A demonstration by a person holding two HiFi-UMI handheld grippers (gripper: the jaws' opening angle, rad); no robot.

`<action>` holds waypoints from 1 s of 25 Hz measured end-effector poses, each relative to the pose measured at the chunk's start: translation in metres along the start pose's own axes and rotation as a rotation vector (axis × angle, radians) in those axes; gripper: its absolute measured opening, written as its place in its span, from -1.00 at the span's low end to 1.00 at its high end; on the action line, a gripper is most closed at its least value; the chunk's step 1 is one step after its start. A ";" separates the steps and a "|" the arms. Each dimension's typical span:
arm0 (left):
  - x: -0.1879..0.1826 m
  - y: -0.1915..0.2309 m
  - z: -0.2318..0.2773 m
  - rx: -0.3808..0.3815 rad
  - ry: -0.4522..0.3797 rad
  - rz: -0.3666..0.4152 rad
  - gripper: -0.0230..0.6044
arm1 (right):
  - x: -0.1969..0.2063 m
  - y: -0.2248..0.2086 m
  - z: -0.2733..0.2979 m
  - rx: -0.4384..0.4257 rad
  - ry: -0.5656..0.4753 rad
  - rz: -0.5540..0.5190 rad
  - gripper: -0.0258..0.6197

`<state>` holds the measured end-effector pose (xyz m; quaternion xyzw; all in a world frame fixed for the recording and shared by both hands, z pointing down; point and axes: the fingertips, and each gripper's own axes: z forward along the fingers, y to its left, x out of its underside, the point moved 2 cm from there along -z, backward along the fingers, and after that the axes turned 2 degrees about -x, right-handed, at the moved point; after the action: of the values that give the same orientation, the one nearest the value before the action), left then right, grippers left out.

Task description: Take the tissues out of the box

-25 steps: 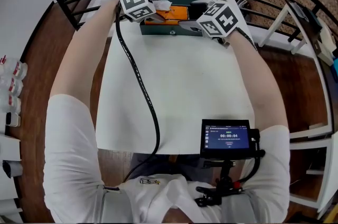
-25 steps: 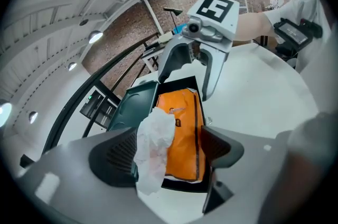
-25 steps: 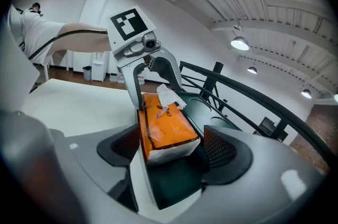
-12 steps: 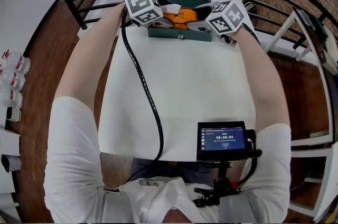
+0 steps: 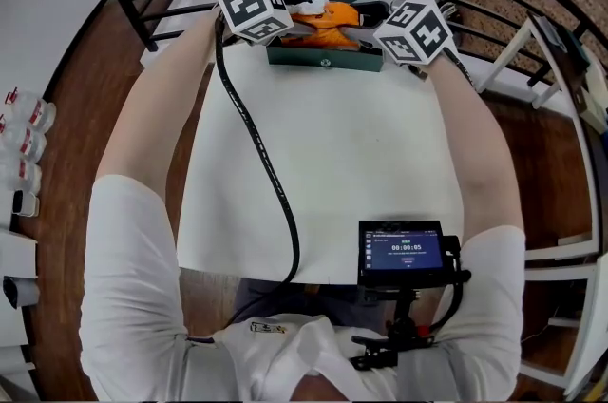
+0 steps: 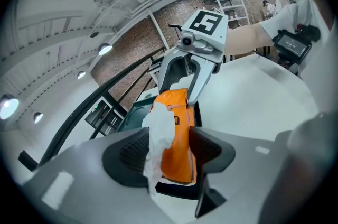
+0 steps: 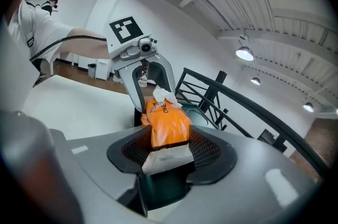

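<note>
Orange tissue pack gripped over the box
My left gripper is closing on the glossy, soft tissue pack, crumpled white tissue poking out; my right gripper is closing on its other end, above the dark-green rectangular box.

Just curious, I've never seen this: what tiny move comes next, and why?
Probably lift straight up: the left gripper and right gripper, jaws closing, each pinch an end of the orange tissue pack, which lies at the green box's opening.

L gripper & R gripper closing (tissue pack between), arms fwd.
</note>
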<state>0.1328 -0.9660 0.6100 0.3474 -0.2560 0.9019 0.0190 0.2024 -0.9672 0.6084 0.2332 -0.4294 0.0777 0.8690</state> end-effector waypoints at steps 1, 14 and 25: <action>-0.006 0.000 -0.006 -0.012 -0.010 0.009 -0.15 | -0.006 0.001 -0.007 0.017 -0.008 -0.014 -0.28; -0.108 -0.106 -0.133 -0.094 -0.133 0.153 -0.19 | -0.073 0.108 -0.148 0.104 -0.145 -0.036 -0.28; -0.075 -0.247 -0.110 0.048 -0.214 0.006 -0.22 | 0.001 0.238 -0.136 -0.035 -0.071 0.080 -0.26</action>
<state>0.1743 -0.6881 0.6041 0.4415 -0.2360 0.8654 -0.0195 0.2200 -0.6938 0.6187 0.2033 -0.4704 0.0966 0.8533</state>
